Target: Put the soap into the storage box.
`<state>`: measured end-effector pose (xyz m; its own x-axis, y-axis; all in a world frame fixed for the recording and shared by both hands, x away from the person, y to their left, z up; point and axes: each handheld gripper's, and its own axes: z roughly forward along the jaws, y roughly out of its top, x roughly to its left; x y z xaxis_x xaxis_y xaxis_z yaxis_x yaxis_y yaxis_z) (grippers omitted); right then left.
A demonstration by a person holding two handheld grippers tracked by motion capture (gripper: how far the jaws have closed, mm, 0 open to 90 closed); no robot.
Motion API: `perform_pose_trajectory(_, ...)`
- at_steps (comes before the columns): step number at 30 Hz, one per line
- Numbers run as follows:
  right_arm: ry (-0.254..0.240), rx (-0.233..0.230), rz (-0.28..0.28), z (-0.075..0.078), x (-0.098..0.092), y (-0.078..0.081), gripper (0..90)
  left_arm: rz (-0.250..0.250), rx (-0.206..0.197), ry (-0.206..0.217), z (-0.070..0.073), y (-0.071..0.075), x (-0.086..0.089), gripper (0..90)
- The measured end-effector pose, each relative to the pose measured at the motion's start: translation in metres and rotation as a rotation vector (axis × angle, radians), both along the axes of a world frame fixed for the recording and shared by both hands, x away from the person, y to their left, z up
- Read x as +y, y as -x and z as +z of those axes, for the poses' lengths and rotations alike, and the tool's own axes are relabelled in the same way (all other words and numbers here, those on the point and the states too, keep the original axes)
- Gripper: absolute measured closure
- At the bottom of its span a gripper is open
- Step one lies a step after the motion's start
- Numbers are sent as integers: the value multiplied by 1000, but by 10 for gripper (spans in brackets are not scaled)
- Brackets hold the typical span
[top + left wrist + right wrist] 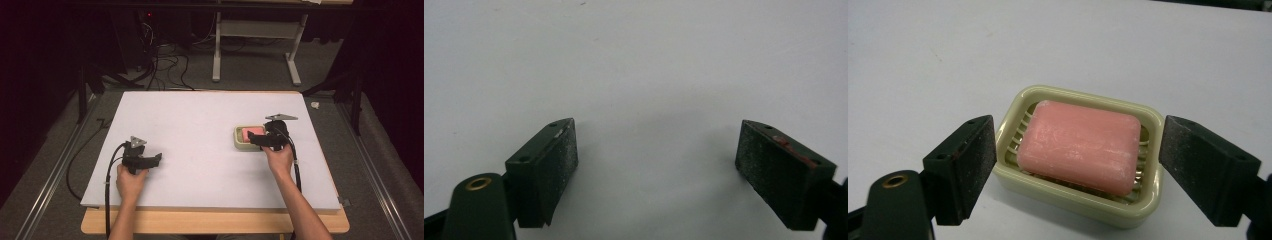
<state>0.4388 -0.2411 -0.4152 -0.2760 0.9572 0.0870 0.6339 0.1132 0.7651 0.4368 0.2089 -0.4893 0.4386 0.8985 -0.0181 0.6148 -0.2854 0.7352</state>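
Pink soap bar (1080, 146) in pale green ribbed dish (1148, 117) on white counter (200, 120).
Right hand-held gripper (1078, 165) spread apart astride dish; left hand-held gripper (656, 160) likewise apart over bare counter.

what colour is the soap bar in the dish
Pink. The soap bar shows best in the right gripper view, lying in a pale green dish.

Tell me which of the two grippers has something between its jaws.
The right gripper: its open jaws straddle the pale green soap dish holding the pink soap. The left gripper has only bare white table between its jaws.
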Motion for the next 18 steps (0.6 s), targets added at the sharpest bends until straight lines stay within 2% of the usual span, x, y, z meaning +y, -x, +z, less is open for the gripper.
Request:
perform_pose_trajectory(8, -17, -24, 7, 7, -6, 7, 162, 0, 0, -1, 0, 0, 0, 176)
perform_pose_trajectory(18, -12, -48, 19, 14, -10, 16, 162, 0, 1, 2, 0, 0, 0, 177)
